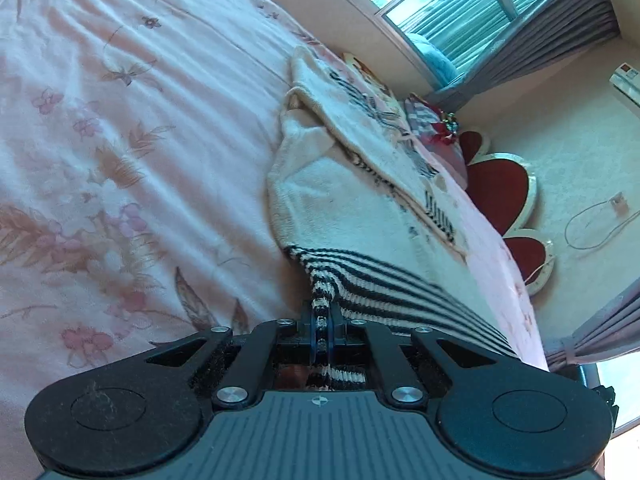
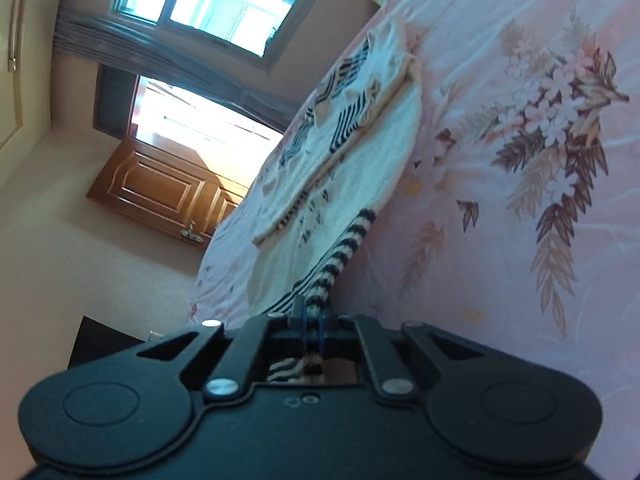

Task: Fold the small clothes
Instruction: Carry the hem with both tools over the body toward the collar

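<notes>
Knitted cream sweater [image 1: 340, 200] lies on the pink bed [image 1: 120, 120] ahead of both tools. Left tool [image 1: 322, 316] and right tool [image 2: 314, 312] are each clamped tight on its striped hem [image 1: 380, 280], probably to lift it for a fold.

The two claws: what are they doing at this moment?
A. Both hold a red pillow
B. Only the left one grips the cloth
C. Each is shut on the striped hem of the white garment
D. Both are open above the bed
C: the left claw and the right claw each pinch the black-and-white striped hem of the white garment, which lies on the floral bedsheet.
</notes>
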A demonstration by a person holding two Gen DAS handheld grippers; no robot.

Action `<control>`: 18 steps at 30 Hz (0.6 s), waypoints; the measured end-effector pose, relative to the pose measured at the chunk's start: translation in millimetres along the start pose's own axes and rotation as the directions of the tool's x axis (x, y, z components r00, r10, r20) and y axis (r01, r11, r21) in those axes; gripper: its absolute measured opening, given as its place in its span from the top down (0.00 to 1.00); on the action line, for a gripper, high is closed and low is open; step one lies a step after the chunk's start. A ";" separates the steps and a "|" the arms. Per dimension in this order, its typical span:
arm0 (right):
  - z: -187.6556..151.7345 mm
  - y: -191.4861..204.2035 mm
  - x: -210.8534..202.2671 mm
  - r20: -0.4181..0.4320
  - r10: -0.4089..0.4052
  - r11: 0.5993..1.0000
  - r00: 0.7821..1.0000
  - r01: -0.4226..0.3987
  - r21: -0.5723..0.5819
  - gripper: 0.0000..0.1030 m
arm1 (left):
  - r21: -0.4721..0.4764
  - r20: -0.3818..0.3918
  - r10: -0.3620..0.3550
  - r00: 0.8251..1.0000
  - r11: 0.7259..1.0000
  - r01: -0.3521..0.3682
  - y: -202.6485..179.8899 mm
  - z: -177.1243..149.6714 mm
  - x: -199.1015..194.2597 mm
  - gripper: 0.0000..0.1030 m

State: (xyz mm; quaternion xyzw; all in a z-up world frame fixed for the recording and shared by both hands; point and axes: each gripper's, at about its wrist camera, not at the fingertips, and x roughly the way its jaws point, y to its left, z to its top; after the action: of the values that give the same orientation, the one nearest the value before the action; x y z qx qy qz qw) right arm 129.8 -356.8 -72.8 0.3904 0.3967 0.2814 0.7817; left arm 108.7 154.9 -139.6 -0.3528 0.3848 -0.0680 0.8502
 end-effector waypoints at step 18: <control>90.7 40.9 33.2 0.146 0.010 0.999 0.989 -0.003 -0.044 0.95 | -0.073 0.164 -0.184 0.969 0.977 0.198 -33.5 94.6 18.6 0.95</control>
State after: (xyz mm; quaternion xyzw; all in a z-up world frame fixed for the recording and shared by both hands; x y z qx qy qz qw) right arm 218.1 -345.1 -17.5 0.3941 0.3307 0.2630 0.8162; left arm 193.3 174.7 -86.0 -0.4298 0.2836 -0.1047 0.8508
